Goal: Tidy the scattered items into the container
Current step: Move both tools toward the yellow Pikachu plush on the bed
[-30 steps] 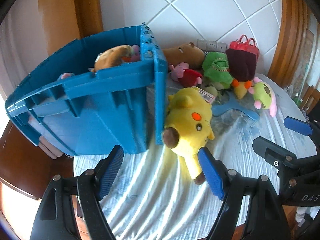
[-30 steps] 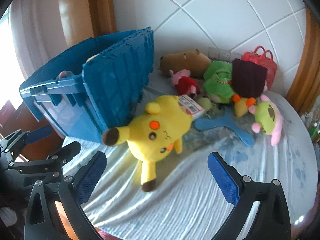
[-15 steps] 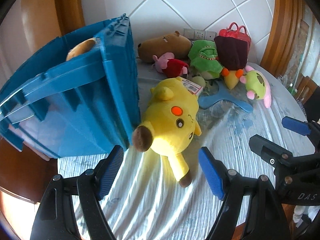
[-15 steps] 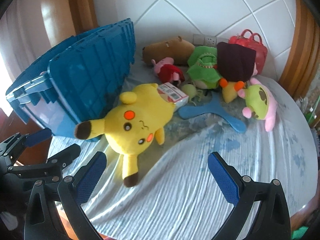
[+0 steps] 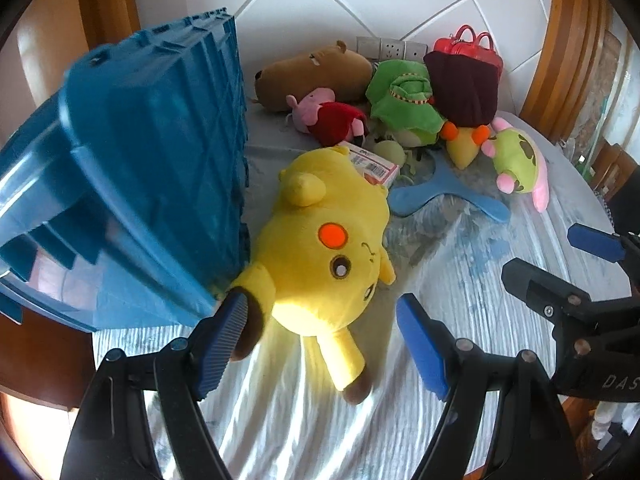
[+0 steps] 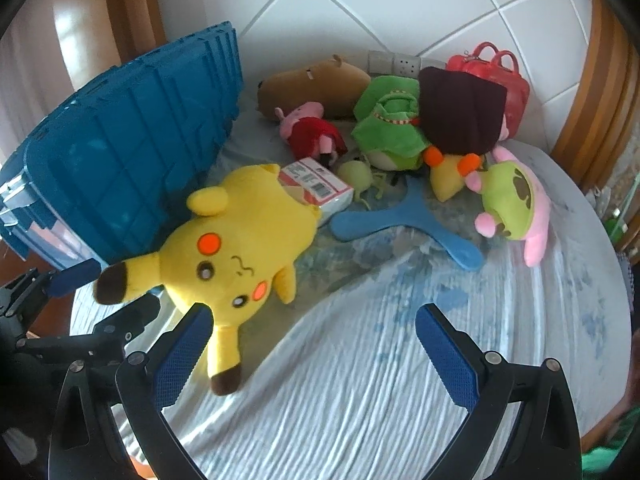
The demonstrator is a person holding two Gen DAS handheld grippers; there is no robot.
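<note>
A yellow plush [image 5: 320, 248] [image 6: 240, 248] lies face up on the striped cloth, against the side of the tall blue crate [image 5: 152, 168] [image 6: 132, 168]. My left gripper [image 5: 324, 340] is open just above the plush's head, with one dark-tipped ear by its left pad and the other ear between the jaws, untouched. My right gripper [image 6: 314, 350] is open to the right of the plush, one ear close to its left finger [image 6: 184, 348]. The crate's inside is hidden from both views.
Behind the plush lie a small box [image 6: 316, 184], a blue boomerang [image 6: 400, 216], a green ball [image 6: 356, 172], a pig doll [image 6: 312, 132], a brown plush [image 6: 316, 80], a green plush [image 6: 388, 128], a maroon bird plush [image 6: 460, 120], a red handbag [image 6: 492, 68] and a green-pink plush [image 6: 512, 200]. Bare cloth [image 6: 400, 360] lies in front.
Both grippers have come forward and down toward the yellow plush, which now looks larger and sits at the left gripper's jaws. The crate's open top has slid out of view. Jaws unchanged.
</note>
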